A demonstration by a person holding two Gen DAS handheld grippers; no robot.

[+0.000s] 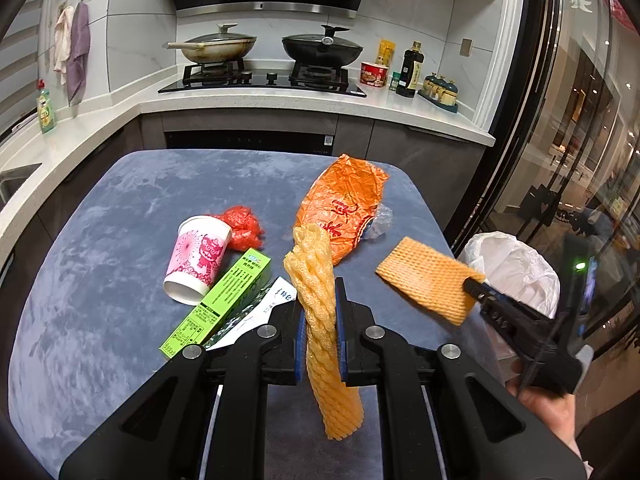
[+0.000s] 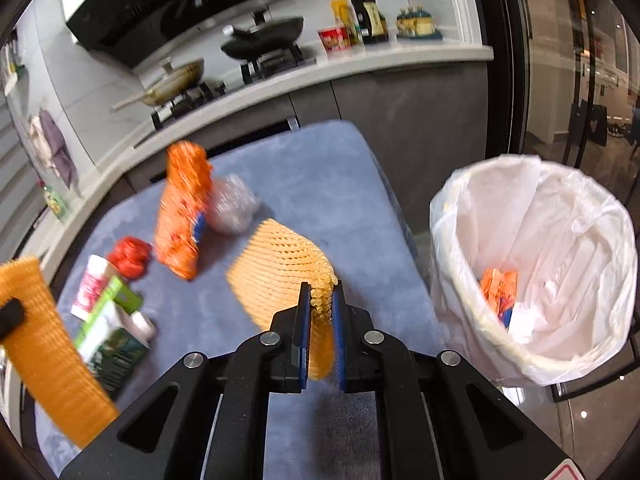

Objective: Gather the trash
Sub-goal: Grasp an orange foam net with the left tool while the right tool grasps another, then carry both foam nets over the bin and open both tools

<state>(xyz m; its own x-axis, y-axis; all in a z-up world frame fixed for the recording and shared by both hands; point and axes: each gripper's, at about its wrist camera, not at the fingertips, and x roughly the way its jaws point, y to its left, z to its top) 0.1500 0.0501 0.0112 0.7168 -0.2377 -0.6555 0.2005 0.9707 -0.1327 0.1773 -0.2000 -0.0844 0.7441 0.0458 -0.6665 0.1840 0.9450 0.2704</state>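
Left wrist view: my left gripper (image 1: 320, 312) pinches a rolled foam net (image 1: 320, 312) upright above the blue table (image 1: 120, 240).

Right wrist view: my right gripper (image 2: 320, 316) clamps a flat foam net (image 2: 280, 264) by its edge, beside the lined trash bin (image 2: 536, 264).

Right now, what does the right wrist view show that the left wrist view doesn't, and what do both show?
Only the right wrist view: the inside of the lined trash bin, with orange scraps already at the bottom.

Only the left wrist view: the person's hand carrying the right gripper, and a sink corner.

Both: each gripper clamping a yellow foam net, the left gripper on a rolled one, plus the orange bag, paper cup and green box.
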